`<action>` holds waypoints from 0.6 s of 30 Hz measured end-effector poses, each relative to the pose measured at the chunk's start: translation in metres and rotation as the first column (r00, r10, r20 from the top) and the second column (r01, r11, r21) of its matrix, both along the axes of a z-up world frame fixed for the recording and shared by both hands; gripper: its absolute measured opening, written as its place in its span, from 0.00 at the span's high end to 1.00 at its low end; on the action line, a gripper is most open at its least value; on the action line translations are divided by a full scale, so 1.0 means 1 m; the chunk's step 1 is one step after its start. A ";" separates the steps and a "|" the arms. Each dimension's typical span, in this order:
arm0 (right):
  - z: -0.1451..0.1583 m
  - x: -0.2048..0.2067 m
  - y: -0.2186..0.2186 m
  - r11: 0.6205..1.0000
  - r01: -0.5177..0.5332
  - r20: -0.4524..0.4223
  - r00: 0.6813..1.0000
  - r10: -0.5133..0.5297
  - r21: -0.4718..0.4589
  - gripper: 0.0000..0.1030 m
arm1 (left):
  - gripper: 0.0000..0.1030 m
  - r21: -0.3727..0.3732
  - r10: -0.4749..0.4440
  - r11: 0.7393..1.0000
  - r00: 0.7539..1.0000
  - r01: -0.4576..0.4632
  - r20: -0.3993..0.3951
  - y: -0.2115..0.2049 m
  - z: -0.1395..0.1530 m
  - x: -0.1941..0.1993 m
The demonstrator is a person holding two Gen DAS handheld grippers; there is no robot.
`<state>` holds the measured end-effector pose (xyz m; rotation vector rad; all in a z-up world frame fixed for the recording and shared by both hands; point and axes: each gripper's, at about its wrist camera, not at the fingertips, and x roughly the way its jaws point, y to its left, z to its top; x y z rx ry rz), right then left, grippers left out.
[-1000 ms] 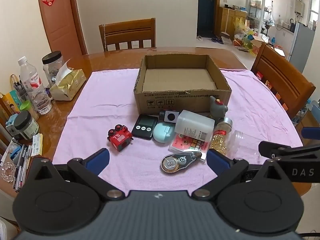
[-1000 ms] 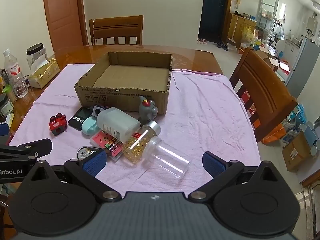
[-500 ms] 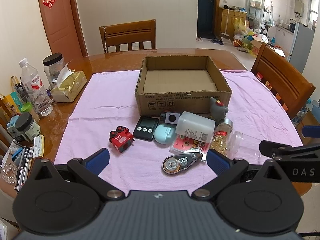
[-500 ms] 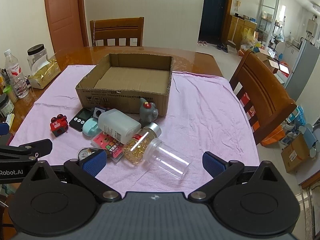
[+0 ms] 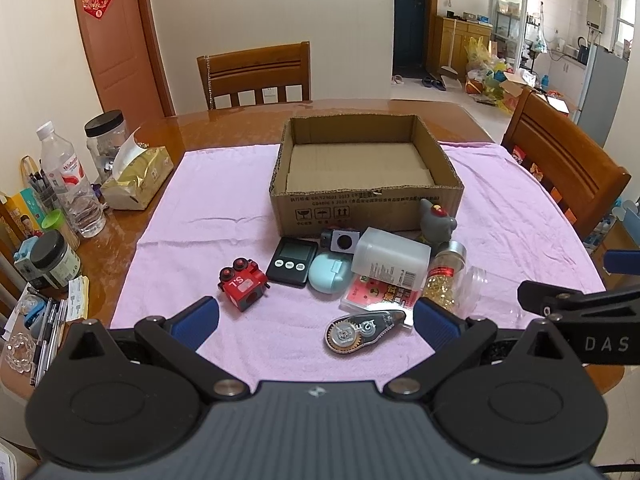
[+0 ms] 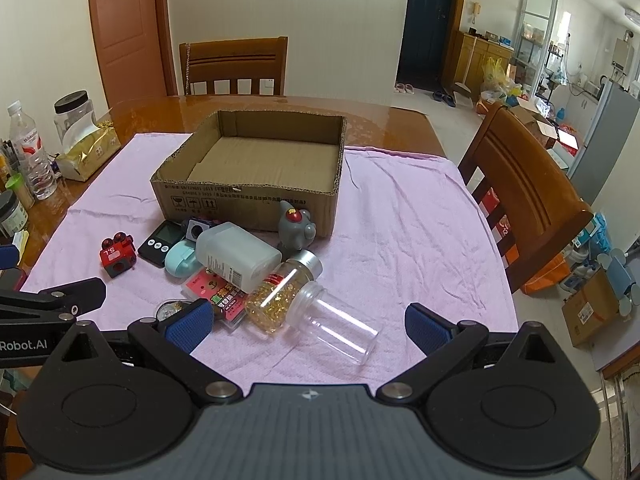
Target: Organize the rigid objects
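Note:
An empty cardboard box (image 5: 366, 204) (image 6: 248, 204) stands on a pink cloth (image 5: 208, 216). In front of it lie a red toy block (image 5: 242, 285), a black timer (image 5: 292, 262), a mint case (image 5: 328, 272), a white bottle (image 5: 390, 258) (image 6: 236, 256), a grey figurine (image 5: 436, 224) (image 6: 296, 230), a jar of gold bits (image 6: 280, 296), a clear jar (image 6: 334, 326), a red card pack (image 5: 378, 294) and a correction tape (image 5: 362, 330). My left gripper (image 5: 316, 320) is open, nearest the tape. My right gripper (image 6: 308, 322) is open, near the clear jar.
At the table's left edge stand a tissue box (image 5: 138, 178), a water bottle (image 5: 70, 184), black-lidded jars (image 5: 102, 140) and pens (image 5: 48, 328). Wooden chairs stand behind the table (image 5: 256, 74) and to the right (image 6: 524, 196). Bare pink cloth lies right of the box (image 6: 408, 216).
Both views have drifted slightly, and the objects sit a little lower in frame. Nothing on the cloth has moved and both grippers stay open.

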<state>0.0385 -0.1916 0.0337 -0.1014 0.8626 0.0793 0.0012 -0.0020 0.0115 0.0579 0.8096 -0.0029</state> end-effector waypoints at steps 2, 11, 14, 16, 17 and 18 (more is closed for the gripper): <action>0.000 0.001 0.001 1.000 -0.002 -0.001 1.000 0.002 0.001 0.00 | 0.01 0.000 0.000 1.000 1.000 0.000 -0.002 0.001 0.000 0.001; 0.001 0.004 0.002 1.000 0.000 0.001 1.000 0.000 0.001 0.00 | 0.01 0.004 -0.008 1.000 1.000 0.008 0.002 0.001 0.000 0.003; 0.001 0.004 0.002 1.000 0.001 0.001 1.000 -0.001 0.000 0.00 | 0.01 0.004 -0.014 1.000 1.000 0.014 0.004 0.000 0.001 0.004; 0.001 0.005 0.002 1.000 0.002 0.001 1.000 -0.002 -0.001 0.00 | 0.01 0.007 -0.016 1.000 1.000 0.016 0.005 0.000 0.001 0.005; 0.000 0.006 0.003 1.000 0.002 0.001 1.000 -0.002 -0.002 0.00 | 0.01 0.008 -0.017 1.000 1.000 0.017 0.005 -0.001 0.001 0.005; 0.000 0.006 0.003 1.000 0.002 0.001 1.000 -0.002 -0.003 0.00 | 0.01 0.007 -0.019 1.000 1.000 0.019 0.005 0.000 0.001 0.006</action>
